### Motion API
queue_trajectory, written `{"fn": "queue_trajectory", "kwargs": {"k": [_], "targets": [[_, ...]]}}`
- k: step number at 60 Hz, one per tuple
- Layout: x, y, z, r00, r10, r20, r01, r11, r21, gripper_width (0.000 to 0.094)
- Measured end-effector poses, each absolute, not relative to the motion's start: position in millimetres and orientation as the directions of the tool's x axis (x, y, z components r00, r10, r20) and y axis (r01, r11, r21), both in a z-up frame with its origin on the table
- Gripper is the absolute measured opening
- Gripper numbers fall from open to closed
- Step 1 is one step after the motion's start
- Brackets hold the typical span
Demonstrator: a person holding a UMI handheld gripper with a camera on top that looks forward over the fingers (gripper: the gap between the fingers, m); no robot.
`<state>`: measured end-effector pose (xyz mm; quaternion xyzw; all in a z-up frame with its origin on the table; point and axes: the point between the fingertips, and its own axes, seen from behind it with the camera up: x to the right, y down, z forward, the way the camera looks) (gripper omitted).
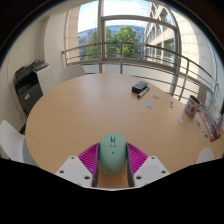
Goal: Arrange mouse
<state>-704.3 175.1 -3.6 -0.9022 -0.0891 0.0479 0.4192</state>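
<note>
A pale green mouse [112, 152] sits between my two fingers, its nose pointing ahead over the round wooden table [95, 108]. My gripper [112, 162] is shut on the mouse, with the pink pads [90, 157] pressing on its left and right sides. The mouse's rear end is hidden low between the fingers. I cannot tell whether the mouse rests on the tabletop or is held just above it.
A small black object [140, 88] lies at the table's far side. A white item [190, 107] and pink-coloured things [210, 125] lie at the table's right edge. A white chair [10, 142] stands at the left, with a dark printer stand [28, 82] and a railing before windows beyond.
</note>
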Motion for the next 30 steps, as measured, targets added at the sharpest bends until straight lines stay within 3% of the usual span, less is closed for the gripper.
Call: {"fn": "queue_trajectory", "kwargs": {"k": [5, 11, 19, 22, 27, 30], "targets": [[-707.4, 170.8, 46.4, 0.977, 0.213, -0.012, 0.113, -0.566, -0.817, 0.0401], [-701.7, 162.3, 153.0, 0.975, 0.211, -0.065, 0.036, -0.443, -0.896, 0.04], [-623.0, 153.2, 270.8, 0.985, 0.144, -0.095, -0.053, -0.273, -0.961, 0.0399], [-576.6, 149.3, 284.8, 0.991, 0.091, -0.099, -0.074, -0.243, -0.967, 0.0398], [-498.5, 141.4, 278.7, 0.995, 0.003, -0.1, -0.096, -0.253, -0.963, 0.0396], [-453.8, 139.9, 243.8, 0.995, -0.047, -0.084, -0.094, -0.306, -0.947, 0.0397]]}}
